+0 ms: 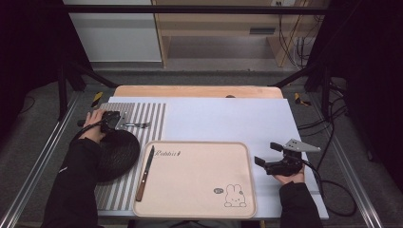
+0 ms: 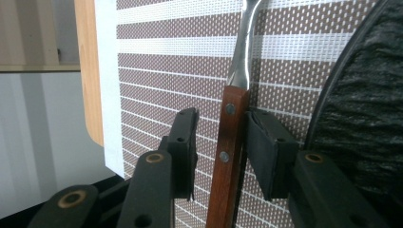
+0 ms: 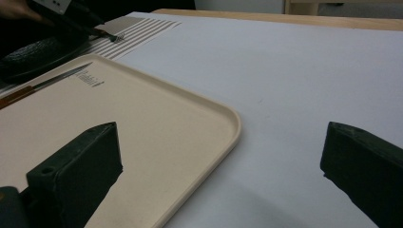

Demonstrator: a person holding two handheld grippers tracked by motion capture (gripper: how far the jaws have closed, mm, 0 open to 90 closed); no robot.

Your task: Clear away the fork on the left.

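jaws of left gripper (image 2: pixel 221 152) bracket fork handle (image 2: pixel 228 156) (gap left side); black plate (image 2: pixel 366 109) beside; right gripper (image 3: pixel 221 171) wide.

A white sheet (image 1: pixel 223 118) covers most of a wooden table (image 1: pixel 199 91), whose pale edge shows along the far side. At the left lies a brown-and-white striped mat (image 1: pixel 152 118), and a round black plate (image 1: pixel 119 154) with a rough dark surface rests on it. Beyond the table stand a white panel (image 1: pixel 114 33) and a light wooden shelf unit (image 1: pixel 223 28), with cables (image 1: pixel 290 42) hanging at its right end. More dark cables (image 1: pixel 328 118) trail over the grey floor at the right.
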